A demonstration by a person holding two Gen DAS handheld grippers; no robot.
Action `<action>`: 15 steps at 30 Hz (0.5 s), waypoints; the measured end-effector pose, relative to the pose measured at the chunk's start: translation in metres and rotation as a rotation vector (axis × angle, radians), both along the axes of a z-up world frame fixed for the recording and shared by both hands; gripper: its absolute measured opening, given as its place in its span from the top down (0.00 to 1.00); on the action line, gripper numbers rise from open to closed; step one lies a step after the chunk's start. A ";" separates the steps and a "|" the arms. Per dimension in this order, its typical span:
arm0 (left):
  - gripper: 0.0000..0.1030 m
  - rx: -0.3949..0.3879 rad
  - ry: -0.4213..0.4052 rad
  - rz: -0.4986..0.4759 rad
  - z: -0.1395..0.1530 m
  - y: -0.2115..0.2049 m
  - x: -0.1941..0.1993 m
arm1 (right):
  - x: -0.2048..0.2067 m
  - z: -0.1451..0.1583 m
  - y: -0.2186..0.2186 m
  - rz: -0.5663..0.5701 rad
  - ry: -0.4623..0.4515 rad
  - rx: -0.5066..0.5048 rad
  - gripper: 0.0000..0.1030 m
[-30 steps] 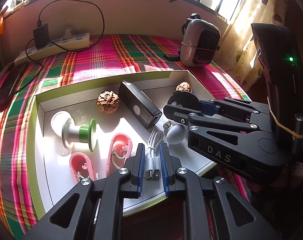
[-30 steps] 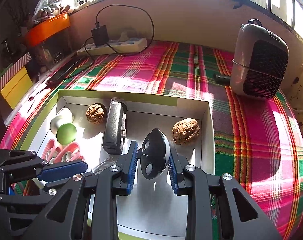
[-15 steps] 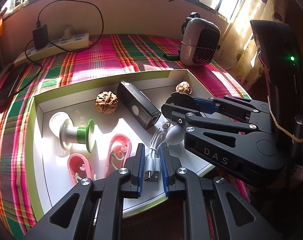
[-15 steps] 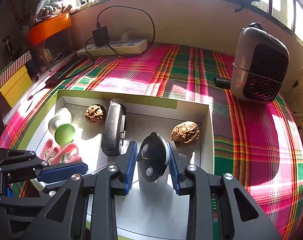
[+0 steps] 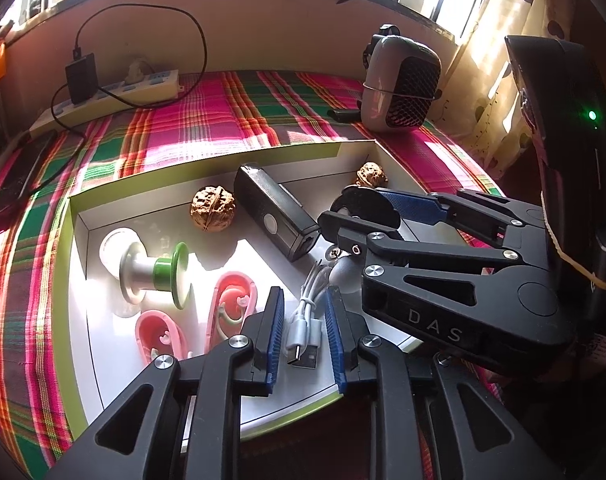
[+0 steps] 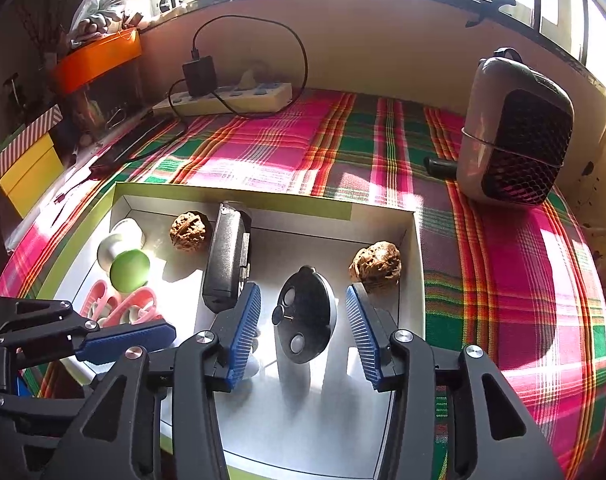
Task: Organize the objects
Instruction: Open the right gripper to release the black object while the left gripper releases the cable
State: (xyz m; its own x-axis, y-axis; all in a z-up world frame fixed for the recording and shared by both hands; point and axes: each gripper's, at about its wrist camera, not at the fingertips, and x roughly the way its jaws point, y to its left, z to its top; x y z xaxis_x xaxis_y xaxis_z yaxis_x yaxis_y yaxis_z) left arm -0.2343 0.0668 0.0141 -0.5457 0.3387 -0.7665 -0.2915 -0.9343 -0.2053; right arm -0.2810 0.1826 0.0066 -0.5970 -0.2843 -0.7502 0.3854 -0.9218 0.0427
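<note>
A white tray with a green rim (image 5: 207,162) (image 6: 231,196) holds the objects. My left gripper (image 5: 303,336) is open around a white USB cable (image 5: 305,326) lying on the tray floor. My right gripper (image 6: 303,334) is open, its pads apart from a black round device (image 6: 305,316) standing between them. The right gripper also shows in the left wrist view (image 5: 383,216). In the tray lie a black rectangular device (image 5: 277,216) (image 6: 227,256), two walnuts (image 5: 213,208) (image 6: 377,260), a white and green spool (image 5: 153,274) (image 6: 129,268) and pink clips (image 5: 231,304).
The tray sits on a plaid cloth (image 6: 343,148). A grey heater (image 6: 515,132) stands at the back right. A power strip with a black charger (image 6: 223,94) lies at the back. An orange box (image 6: 99,58) and a yellow box (image 6: 27,172) are at the left.
My right gripper has opened and let go of the black round device. My left gripper has opened off the USB cable, which now lies on the tray floor.
</note>
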 end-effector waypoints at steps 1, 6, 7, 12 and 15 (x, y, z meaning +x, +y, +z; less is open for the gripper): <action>0.78 -0.004 0.000 0.003 0.000 0.000 0.000 | 0.000 0.000 0.000 0.003 -0.001 -0.003 0.52; 0.74 -0.012 -0.001 0.013 0.000 -0.002 -0.001 | 0.003 0.002 -0.001 -0.003 0.004 -0.001 0.49; 0.74 -0.013 -0.002 0.016 0.000 -0.003 -0.001 | 0.003 0.003 -0.001 -0.004 0.004 -0.004 0.49; 0.71 -0.019 -0.005 0.029 0.000 -0.004 0.000 | 0.006 0.006 0.002 -0.009 0.010 -0.014 0.49; 0.70 -0.019 -0.007 0.041 0.001 -0.005 0.002 | 0.008 0.010 0.003 -0.015 0.012 -0.029 0.49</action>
State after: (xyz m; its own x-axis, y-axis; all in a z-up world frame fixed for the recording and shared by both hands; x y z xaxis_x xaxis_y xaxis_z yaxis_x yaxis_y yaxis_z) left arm -0.2318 0.0620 0.0152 -0.5535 0.3019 -0.7762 -0.2517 -0.9490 -0.1897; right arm -0.2729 0.1857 0.0163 -0.6105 -0.2967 -0.7343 0.3725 -0.9258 0.0644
